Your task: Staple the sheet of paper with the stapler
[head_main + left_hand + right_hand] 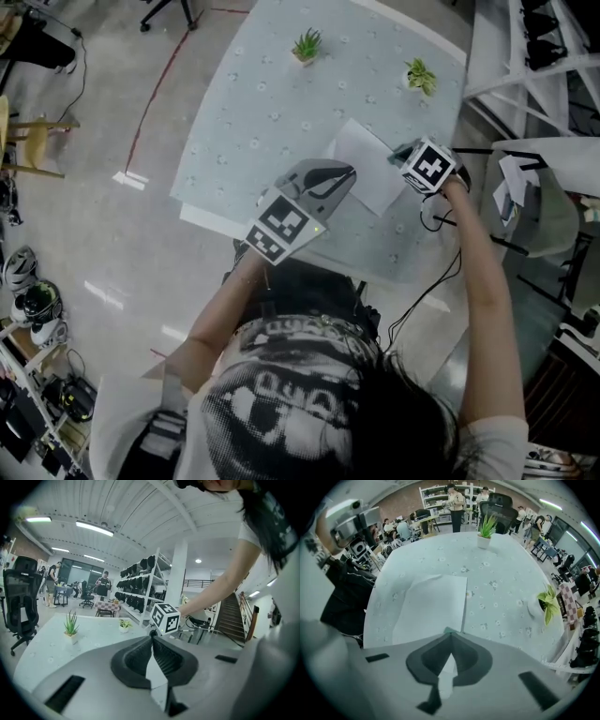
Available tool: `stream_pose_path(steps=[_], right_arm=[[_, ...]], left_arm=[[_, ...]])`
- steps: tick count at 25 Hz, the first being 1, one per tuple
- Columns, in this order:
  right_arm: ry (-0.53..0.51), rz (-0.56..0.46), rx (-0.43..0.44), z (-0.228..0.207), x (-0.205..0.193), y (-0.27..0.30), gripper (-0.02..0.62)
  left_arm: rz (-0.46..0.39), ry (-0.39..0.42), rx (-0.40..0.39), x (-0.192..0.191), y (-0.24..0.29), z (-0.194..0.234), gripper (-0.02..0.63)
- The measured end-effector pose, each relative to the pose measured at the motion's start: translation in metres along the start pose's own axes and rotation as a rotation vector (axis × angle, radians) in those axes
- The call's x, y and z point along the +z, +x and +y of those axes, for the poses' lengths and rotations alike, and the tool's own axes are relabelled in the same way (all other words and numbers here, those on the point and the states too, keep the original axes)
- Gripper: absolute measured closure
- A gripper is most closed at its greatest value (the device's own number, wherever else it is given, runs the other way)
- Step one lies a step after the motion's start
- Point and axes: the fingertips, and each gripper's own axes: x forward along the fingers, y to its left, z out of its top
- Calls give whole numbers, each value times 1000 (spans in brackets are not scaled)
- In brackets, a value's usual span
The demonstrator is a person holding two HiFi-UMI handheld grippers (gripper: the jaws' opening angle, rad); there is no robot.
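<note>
A white sheet of paper (366, 169) lies flat on the flower-patterned table (262, 122). In the right gripper view the paper (433, 604) spreads just beyond the jaws. My right gripper (405, 153) points straight down at the sheet's right corner. Its jaws are shut, with nothing between them (450, 633). A small dark-greenish edge (449, 630) peeks past their tips, and I cannot tell what it is. No stapler shows plainly. My left gripper (349, 172) hovers over the sheet's near edge, jaws together (152, 637), aimed at the right gripper's marker cube (165, 618).
Two small potted plants (307, 45) (421, 75) stand at the far side of the table. Black cables (436, 220) hang off the table's right edge by my right arm. White frames and a chair (544, 202) crowd the right side.
</note>
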Motion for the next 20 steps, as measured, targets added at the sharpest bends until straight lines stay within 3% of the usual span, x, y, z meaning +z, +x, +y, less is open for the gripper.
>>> stream_pose_path(steps=[4,11,20], right_arm=[[82,-104,7,-1,0,-8,591],[177,-235,-53,0,5,-18,591],[336,-529,-159,24,47,-73,592]], left_arm=[[18,26,9,1,-6,-2,594],[29,41,19,8,-17,-9,594],[44,75,1,15,-43,-14,594]])
